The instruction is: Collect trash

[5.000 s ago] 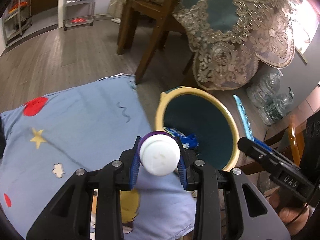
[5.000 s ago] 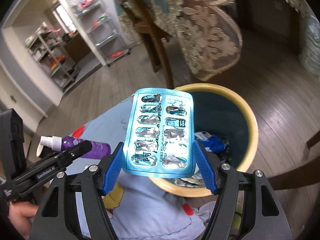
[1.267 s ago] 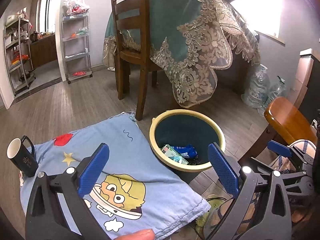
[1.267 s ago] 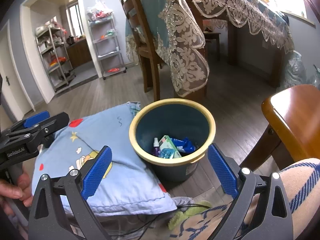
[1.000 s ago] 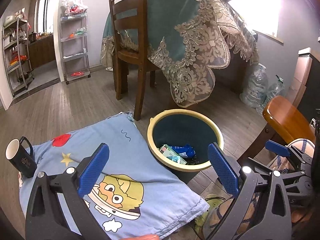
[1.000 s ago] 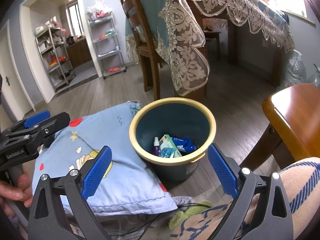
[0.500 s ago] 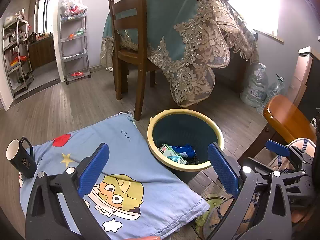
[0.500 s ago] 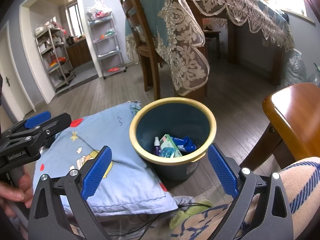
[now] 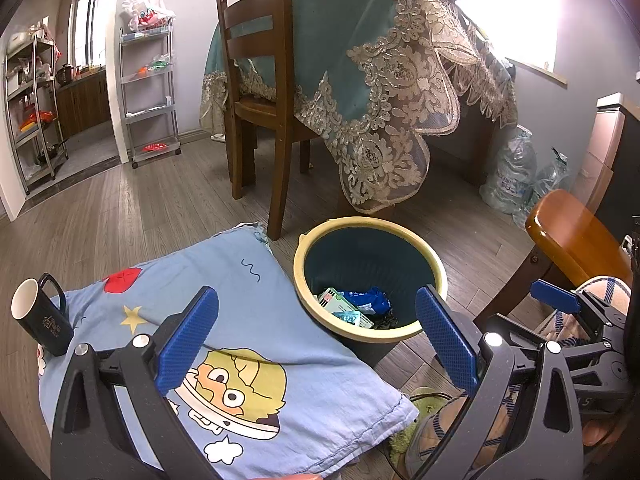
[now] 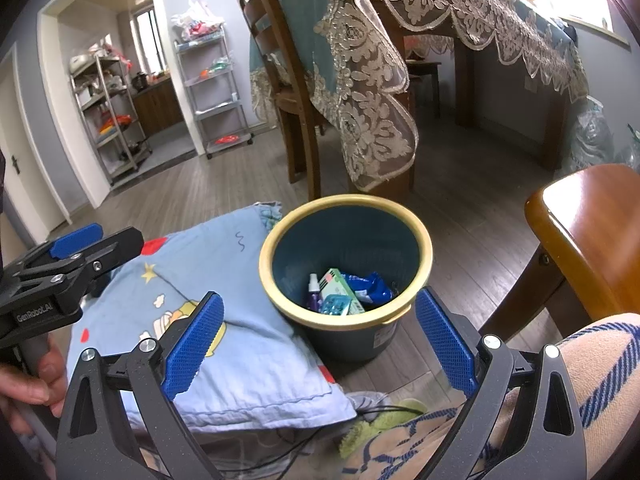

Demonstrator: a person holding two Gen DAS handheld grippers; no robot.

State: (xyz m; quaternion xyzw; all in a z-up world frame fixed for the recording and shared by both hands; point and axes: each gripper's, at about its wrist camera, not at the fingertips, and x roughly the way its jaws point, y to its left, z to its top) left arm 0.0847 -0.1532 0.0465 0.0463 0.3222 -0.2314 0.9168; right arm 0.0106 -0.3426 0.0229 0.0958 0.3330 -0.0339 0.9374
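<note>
A dark blue trash bin with a yellow rim [image 9: 434,272] [image 10: 424,236] stands on the floor beside a blue cartoon cloth [image 9: 248,292] [image 10: 208,272]. Inside lie a purple spray bottle [image 10: 313,290], a green box [image 10: 334,286], a blister pack [image 10: 335,305] and a blue wrapper [image 9: 366,298] [image 10: 370,286]. My left gripper [image 9: 316,340] is open and empty, held back above the cloth and bin; it also shows at the left of the right wrist view [image 10: 72,252]. My right gripper [image 10: 316,340] is open and empty, held back from the bin; it also shows at the right of the left wrist view [image 9: 560,308].
A black mug [image 9: 40,316] stands on the cloth's left edge. A wooden chair [image 9: 260,92] and a table with a lace cloth [image 9: 380,80] stand behind the bin. A wooden stool [image 10: 588,236] is at the right. Metal shelves [image 9: 148,92] stand at the far wall.
Five seconds ago my left gripper held the spray bottle and my right the blister pack over the bin; both now lie in it. Over the last second nothing has visibly changed.
</note>
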